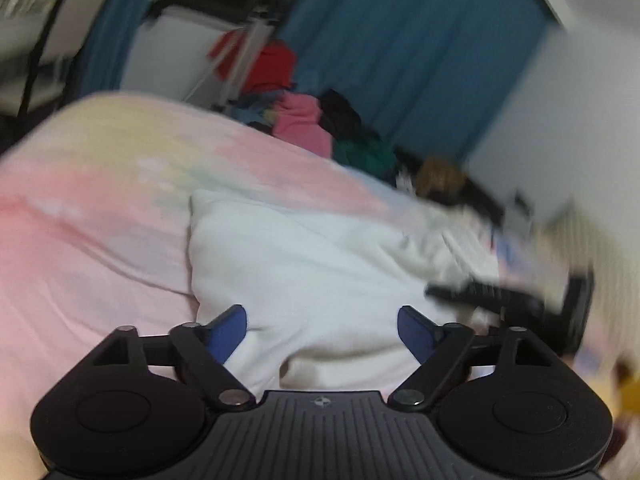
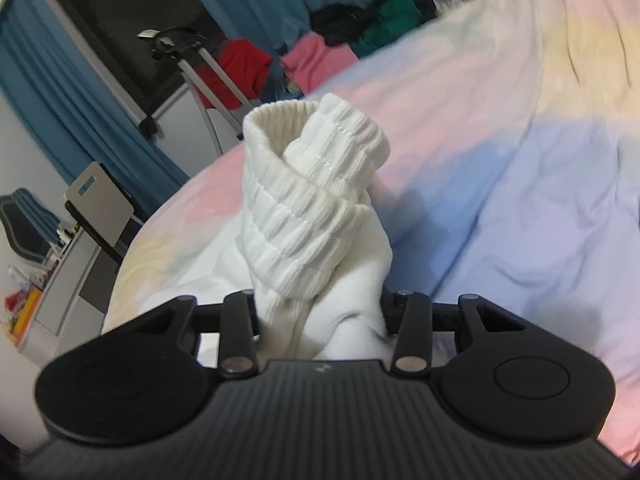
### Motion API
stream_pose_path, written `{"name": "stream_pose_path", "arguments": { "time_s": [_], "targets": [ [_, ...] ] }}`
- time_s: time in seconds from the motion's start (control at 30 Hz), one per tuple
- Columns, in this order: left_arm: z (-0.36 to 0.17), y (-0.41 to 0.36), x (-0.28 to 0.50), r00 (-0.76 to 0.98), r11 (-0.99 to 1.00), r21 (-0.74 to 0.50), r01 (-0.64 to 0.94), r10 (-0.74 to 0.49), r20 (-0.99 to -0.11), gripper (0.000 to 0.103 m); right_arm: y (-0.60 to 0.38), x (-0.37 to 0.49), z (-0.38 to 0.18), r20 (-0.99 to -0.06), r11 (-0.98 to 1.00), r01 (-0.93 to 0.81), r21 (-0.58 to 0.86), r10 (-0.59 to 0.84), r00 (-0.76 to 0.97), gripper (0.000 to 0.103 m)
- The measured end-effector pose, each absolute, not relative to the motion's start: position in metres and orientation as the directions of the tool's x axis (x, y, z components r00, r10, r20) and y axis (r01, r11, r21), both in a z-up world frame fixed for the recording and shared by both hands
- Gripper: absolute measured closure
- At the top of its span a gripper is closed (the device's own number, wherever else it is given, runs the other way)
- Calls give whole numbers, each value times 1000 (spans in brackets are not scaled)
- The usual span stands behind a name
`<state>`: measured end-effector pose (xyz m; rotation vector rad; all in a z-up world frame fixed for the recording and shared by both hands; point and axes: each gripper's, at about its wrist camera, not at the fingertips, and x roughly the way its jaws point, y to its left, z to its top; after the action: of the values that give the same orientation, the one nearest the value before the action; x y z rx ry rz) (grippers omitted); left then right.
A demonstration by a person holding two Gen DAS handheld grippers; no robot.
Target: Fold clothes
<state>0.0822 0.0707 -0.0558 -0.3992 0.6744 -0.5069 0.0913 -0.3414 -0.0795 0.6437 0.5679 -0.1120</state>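
White knit garment (image 1: 320, 264), lower centre, on pastel bedspread (image 1: 100, 208): soft, light, floppy; right gripper (image 2: 320, 320) clamps ribbed cuff (image 2: 312, 184), left gripper (image 1: 322, 330) wide open, empty; best held at hems.

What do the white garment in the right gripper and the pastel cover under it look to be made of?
White garment: seemingly a soft matte knit, probably cotton, judging by the ribbed cuff with stitched rows. Pastel cover: thin woven-looking fabric, matte, lying in shallow wrinkles; fibre unclear. The right gripper is clamped on the garment.
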Motion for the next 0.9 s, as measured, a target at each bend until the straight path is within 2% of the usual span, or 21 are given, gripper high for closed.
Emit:
{"name": "stream_pose_path", "arguments": {
  "time_s": [0.17,0.27,0.5,0.63,0.77,0.9],
  "targets": [
    [-94,96,119,707,772,-635,25,-463,-535,18,-325,98,-69,-491,856,216,470,51,870,60],
    [-122,98,140,642,715,-696,-59,-507,-575,18,-323,96,-67,-484,865,208,457,46,874,60],
    [-140,96,137,588,641,-762,-89,-584,-560,17,-332,97,-75,-515,838,241,490,56,856,59],
    [-142,101,135,570,606,-789,-98,-616,-544,17,-339,99,-92,-563,796,298,526,64,824,57],
    [-148,102,137,551,602,-790,-112,-624,-554,16,-361,97,-115,-581,672,359,648,132,803,50],
    [-152,97,136,545,636,-765,-104,-607,-578,14,-371,94,-131,-581,575,396,716,177,794,49]
  ]
}}
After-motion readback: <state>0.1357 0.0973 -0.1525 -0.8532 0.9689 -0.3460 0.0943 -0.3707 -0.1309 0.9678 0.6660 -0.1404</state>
